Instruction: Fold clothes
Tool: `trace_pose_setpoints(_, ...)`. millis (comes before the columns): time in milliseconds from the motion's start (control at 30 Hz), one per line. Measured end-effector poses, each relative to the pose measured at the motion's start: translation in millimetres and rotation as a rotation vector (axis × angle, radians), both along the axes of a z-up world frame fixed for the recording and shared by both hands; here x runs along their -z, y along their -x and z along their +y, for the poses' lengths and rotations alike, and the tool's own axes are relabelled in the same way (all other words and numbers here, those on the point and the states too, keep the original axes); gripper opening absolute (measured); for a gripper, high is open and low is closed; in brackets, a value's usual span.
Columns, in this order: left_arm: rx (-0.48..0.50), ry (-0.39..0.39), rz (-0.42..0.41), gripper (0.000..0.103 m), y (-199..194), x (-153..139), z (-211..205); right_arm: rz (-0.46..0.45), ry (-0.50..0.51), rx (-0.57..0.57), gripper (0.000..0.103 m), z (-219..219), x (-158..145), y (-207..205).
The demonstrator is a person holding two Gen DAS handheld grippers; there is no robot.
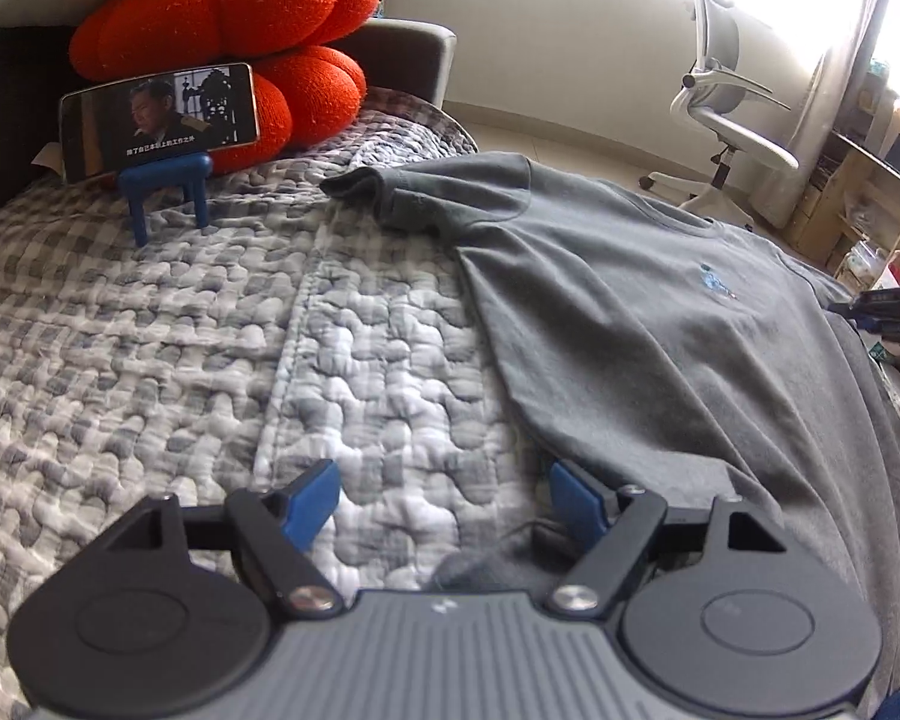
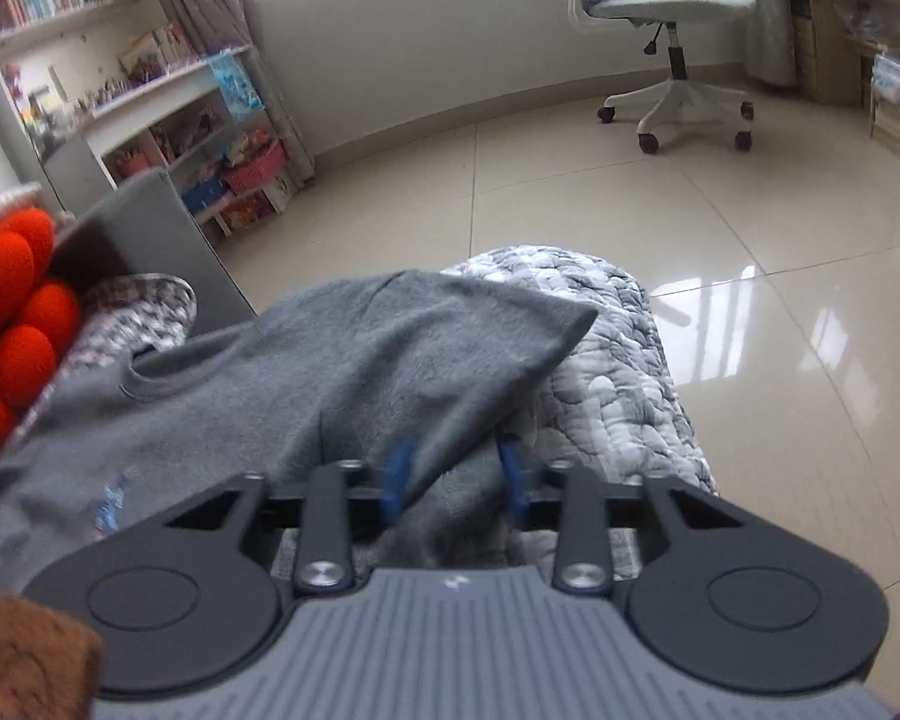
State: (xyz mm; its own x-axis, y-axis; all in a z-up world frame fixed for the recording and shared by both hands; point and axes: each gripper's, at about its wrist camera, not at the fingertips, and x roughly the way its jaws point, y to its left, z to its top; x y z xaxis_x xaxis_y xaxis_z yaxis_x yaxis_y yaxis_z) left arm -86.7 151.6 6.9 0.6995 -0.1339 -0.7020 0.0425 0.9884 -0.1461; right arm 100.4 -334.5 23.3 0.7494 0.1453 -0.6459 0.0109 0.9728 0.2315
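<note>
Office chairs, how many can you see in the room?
1. The white office chair stands on the tiled floor past the bed's end, near the window wall; the left wrist view shows it too. Others may be out of frame.

Same build on both: left gripper [image 1: 441, 507] and right gripper [image 2: 456, 483] with a ribbed grey body, tiny white logo up top. Matte black round hubs each side, black link arms pinned with shiny silver screws. Blue pads [image 1: 315, 501] on the fingers [image 2: 397, 480], pretty chunky looking.
</note>
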Motion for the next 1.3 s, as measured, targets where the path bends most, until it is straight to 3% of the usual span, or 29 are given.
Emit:
trace_pose_setpoints(33, 0.002, 0.0, 0.003, 0.078, 2.4, -0.9, -0.9, -0.006, 0.03, 0.001, 0.007, 4.4, -5.0, 1.2)
trace_pose_setpoints(167, 0.017, 0.006, -0.007, 0.078, 19.5, -6.9, 1.6, -0.131, 0.174, 0.058, 0.006, 13.8, -44.9, 27.5)
trace_pose_setpoints(300, 0.019, 0.02, -0.002, 0.078, 25.3, -5.4, 3.1, -0.099, 0.253, 0.096, 0.007, 19.1, -45.8, 31.4)
trace_pose_setpoints(400, 0.019, 0.031, 0.002, 0.078, 29.7, -4.2, 4.3, -0.062, 0.229, 0.138, 0.011, 11.0, -31.5, 33.7)
trace_pose_setpoints(500, 0.018, 0.038, 0.002, 0.078, 34.3, -4.1, 6.9, -0.041, 0.185, 0.165, 0.04, 3.0, -21.9, 42.0)
trace_pose_setpoints(600, 0.007, 0.05, 0.001, 0.078, 39.8, -4.8, 13.6, -0.068, 0.085, 0.085, 0.042, 4.4, -34.0, 75.3)
trace_pose_setpoints(733, 0.004, 0.053, -0.012, 0.079, 47.6, -7.5, 15.3, -0.121, 0.015, -0.1, 0.044, 10.1, -51.9, 135.8)
trace_pose_setpoints(833, 0.002, 0.055, -0.021, 0.079, 53.5, -9.5, 16.5, -0.18, -0.01, -0.17, 0.049, 6.7, -65.7, 185.2)
trace_pose_setpoints(967, 0.01, 0.074, -0.024, 0.079, 62.7, -8.9, 12.5, -0.199, -0.016, -0.182, 0.049, 8.5, -69.6, 236.4)
trace_pose_setpoints(1067, 0.012, 0.096, -0.027, 0.079, 73.8, -8.9, 10.7, -0.21, 0.041, -0.192, 0.049, 16.0, -68.1, 268.5)
trace_pose_setpoints(1300, -0.008, 0.084, -0.042, 0.08, 93.3, -15.3, 24.8, -0.166, 0.025, -0.247, 0.049, 8.4, -62.0, 305.4)
